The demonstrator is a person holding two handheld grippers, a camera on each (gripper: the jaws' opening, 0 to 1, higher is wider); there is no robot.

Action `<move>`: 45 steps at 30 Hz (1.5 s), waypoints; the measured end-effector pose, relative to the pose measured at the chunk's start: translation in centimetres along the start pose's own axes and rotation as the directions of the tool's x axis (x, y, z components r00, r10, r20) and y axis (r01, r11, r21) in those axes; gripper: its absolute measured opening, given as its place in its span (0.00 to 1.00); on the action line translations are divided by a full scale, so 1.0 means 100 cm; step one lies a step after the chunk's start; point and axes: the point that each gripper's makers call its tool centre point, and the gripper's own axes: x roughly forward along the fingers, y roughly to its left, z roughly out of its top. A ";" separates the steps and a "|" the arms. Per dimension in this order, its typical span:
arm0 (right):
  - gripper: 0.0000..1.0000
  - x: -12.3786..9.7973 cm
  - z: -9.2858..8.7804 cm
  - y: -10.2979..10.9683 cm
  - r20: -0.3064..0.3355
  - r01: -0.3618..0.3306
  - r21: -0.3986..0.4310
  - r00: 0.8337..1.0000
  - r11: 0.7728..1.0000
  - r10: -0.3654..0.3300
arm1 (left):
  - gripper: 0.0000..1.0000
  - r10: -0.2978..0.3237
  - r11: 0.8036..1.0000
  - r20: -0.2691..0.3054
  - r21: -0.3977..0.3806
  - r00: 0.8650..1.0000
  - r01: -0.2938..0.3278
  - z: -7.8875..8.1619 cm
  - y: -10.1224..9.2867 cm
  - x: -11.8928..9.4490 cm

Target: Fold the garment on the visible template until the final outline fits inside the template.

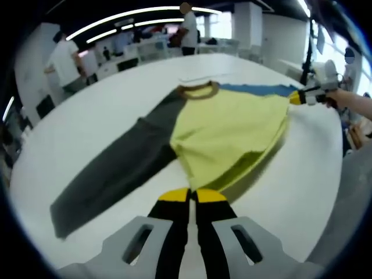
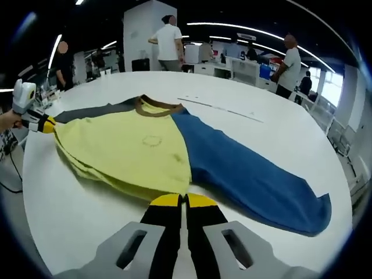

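Note:
A long-sleeved garment [image 1: 232, 125] lies flat on the white table [image 1: 104, 104], with a yellow body, a brown collar [image 1: 199, 91], a dark grey sleeve [image 1: 116, 174] and a blue sleeve [image 1: 261, 89]. My left gripper [image 1: 192, 195] is shut, pinching one corner of the yellow hem. In the right gripper view the same garment [image 2: 128, 145] spreads out with its blue sleeve [image 2: 250, 174] towards the right. My right gripper [image 2: 185, 200] is shut on the other hem corner. Each gripper also shows in the other's view: right gripper [image 1: 297, 97], left gripper [image 2: 47, 124]. The hem edge looks slightly doubled.
Thin faint lines [image 2: 221, 108] mark the table beyond the collar. A person's arm [image 1: 354, 103] holds the right gripper. Several people [image 2: 168, 43] stand by desks behind the table. The table edge [image 2: 23, 174] runs close on the left of the right gripper view.

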 end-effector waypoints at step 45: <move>0.02 -0.056 -0.013 0.025 -0.025 -0.084 -0.106 0.996 0.991 0.082 | 0.00 -0.012 0.999 -0.028 0.053 1.000 0.014 -0.013 -0.017 -0.043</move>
